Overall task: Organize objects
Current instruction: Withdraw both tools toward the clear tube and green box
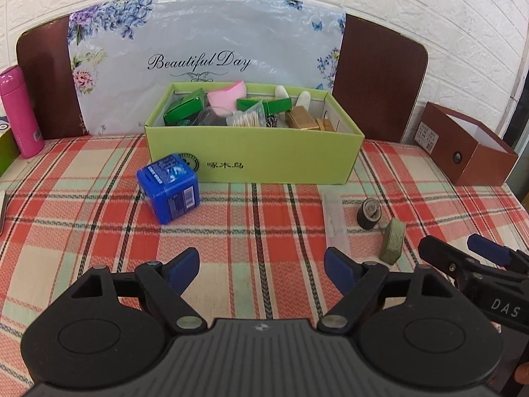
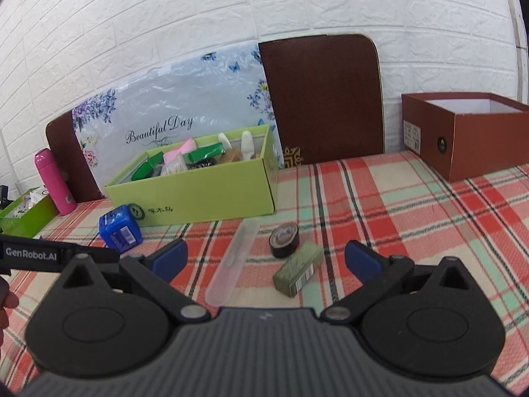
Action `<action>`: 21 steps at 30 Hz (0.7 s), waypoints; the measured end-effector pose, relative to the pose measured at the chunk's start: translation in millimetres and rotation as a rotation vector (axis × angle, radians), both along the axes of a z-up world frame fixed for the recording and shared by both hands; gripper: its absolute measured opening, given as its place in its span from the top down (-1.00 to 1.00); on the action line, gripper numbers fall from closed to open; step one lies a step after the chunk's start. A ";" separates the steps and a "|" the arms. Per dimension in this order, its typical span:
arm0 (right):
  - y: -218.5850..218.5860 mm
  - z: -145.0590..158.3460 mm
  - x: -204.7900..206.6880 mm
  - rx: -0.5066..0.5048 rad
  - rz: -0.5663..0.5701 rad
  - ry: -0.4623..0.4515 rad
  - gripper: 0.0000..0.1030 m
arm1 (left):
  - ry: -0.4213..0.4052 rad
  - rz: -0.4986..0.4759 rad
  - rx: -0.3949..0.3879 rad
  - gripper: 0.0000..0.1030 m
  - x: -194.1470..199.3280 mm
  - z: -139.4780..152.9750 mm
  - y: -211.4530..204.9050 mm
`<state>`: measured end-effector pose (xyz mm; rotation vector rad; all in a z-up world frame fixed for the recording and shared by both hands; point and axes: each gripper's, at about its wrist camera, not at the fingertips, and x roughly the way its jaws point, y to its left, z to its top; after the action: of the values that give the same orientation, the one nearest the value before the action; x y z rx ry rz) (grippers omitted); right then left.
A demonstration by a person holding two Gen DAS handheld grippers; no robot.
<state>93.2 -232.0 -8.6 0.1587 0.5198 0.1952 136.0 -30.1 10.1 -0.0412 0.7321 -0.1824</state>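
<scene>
Loose items on the checked worktop (image 1: 264, 218), both your grippers empty.
Left wrist view: your left gripper (image 1: 263, 269) has fingers spread wide, nothing between; blue cube (image 1: 168, 193) touches green box (image 1: 254, 152), mid-worktop. Right wrist view: your right gripper (image 2: 266, 261) likewise wide, over clear tube (image 2: 233, 261), tape roll (image 2: 284, 236), olive carton (image 2: 297, 269).

both wrist views look forward and down over the checked cloth (image 1: 264, 218), sharing the green box (image 2: 198, 195).
</scene>
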 end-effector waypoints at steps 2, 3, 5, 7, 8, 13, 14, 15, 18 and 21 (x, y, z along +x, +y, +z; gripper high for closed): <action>1.3 -3.0 -2.4 -0.006 0.003 0.007 -1.00 | 0.006 0.002 0.003 -0.66 -1.2 -2.0 -0.9; 1.8 -4.8 -3.2 -0.006 0.004 0.013 -1.00 | 0.009 0.002 0.004 -0.66 -1.6 -2.9 -1.1; 2.0 -8.5 -4.5 -0.002 0.008 0.024 -1.00 | 0.011 0.003 0.003 -0.66 -3.4 -5.2 -1.4; 2.6 -12.9 -5.4 -0.004 0.008 0.034 -1.00 | 0.014 -0.003 -0.003 -0.66 -4.6 -8.6 -0.6; 3.2 -15.5 -5.4 -0.009 0.007 0.039 -1.00 | 0.018 -0.005 -0.007 -0.66 -4.9 -10.4 -0.1; -1.0 -35.1 13.4 -0.024 -0.042 0.102 -1.00 | 0.040 -0.003 -0.013 -0.66 -5.1 -19.5 1.5; -1.4 -38.5 19.2 -0.026 -0.051 0.116 -1.00 | 0.043 -0.002 -0.012 -0.66 -4.9 -21.3 1.8; -1.9 -42.7 26.6 -0.026 -0.061 0.127 -1.00 | 0.047 -0.002 -0.011 -0.66 -4.7 -23.0 2.1; 0.2 -52.6 48.2 -0.028 -0.093 0.145 -0.97 | 0.060 -0.002 -0.010 -0.66 -4.4 -27.7 3.2; 4.7 -61.2 67.7 -0.044 -0.096 0.166 -0.66 | 0.064 -0.012 -0.019 -0.66 -3.5 -30.5 2.4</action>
<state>160.9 -227.3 -69.7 0.1570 0.6795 0.0773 132.5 -27.7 -20.4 -0.0607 0.7949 -0.2005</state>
